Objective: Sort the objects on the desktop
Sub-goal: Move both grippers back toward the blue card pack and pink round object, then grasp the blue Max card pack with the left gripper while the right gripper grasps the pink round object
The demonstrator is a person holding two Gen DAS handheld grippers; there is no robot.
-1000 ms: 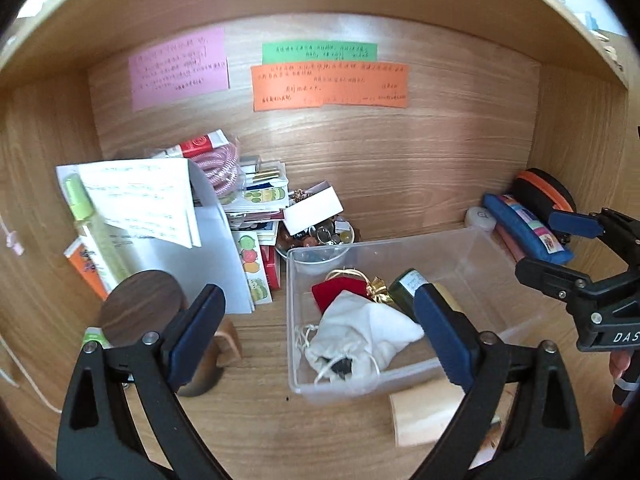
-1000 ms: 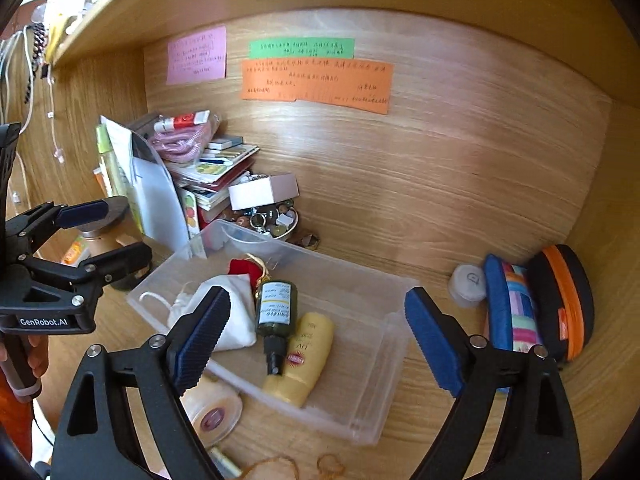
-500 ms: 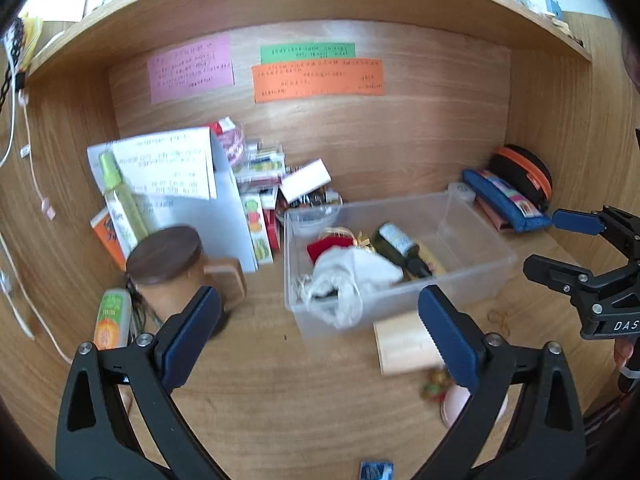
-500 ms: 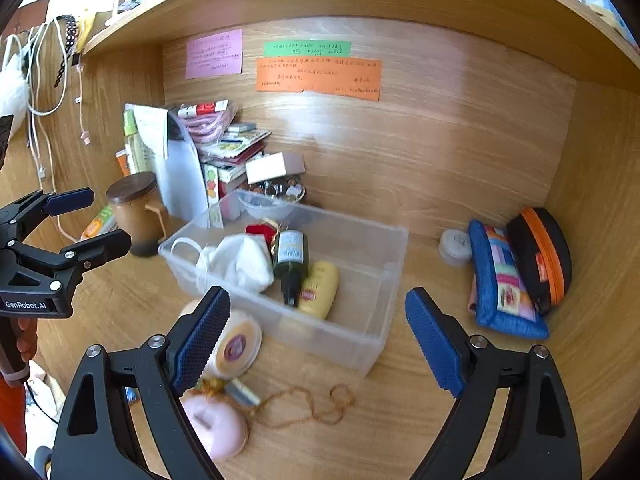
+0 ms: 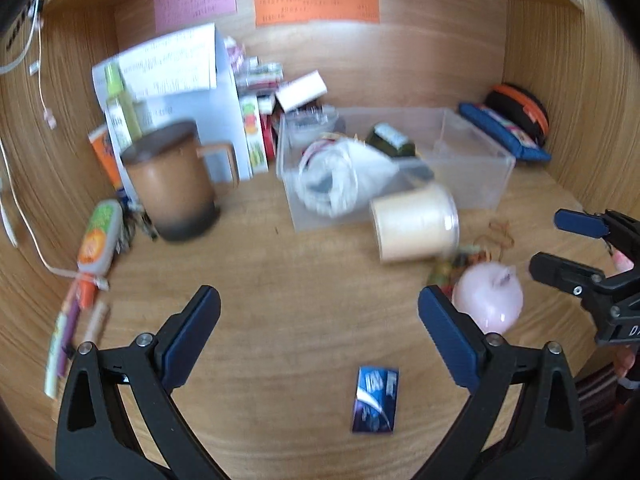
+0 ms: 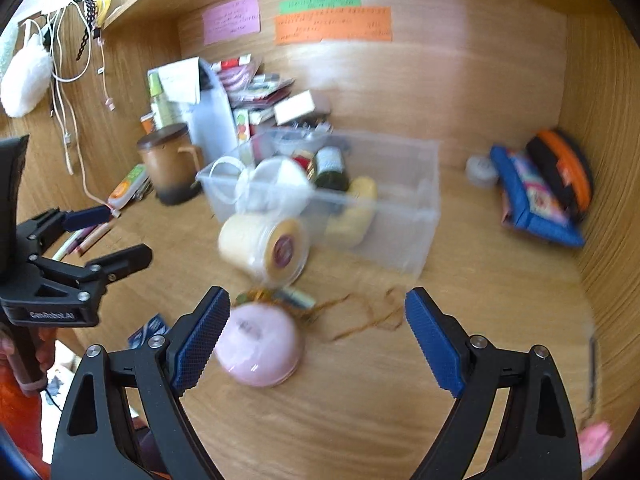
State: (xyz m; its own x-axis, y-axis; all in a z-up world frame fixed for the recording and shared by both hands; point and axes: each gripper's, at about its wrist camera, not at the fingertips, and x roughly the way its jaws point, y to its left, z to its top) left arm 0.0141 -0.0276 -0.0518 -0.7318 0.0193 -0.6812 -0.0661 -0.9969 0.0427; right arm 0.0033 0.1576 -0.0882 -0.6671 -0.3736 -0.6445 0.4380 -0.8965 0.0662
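The clear plastic bin (image 5: 472, 160) sits toward the back of the wooden desktop (image 5: 280, 300), holding a white cloth pouch (image 5: 344, 176), a dark green bottle (image 6: 330, 168) and a yellow tube (image 6: 356, 208). Left of it, by the desktop's left edge, stands a lidded brown mug (image 5: 172, 184). A cream roll of tape (image 6: 266, 246) lies on its side against the bin's front wall. In front of that lies a pink round case (image 6: 260, 344), just beside the left pad of the right gripper (image 6: 316, 340), whose jaws stand wide apart and empty. A thin cord (image 6: 360, 316) trails between them. The left gripper (image 5: 320, 340), jaws likewise spread on nothing, hangs over bare wood at the front, a small blue packet (image 5: 375, 398) lying between its arms.
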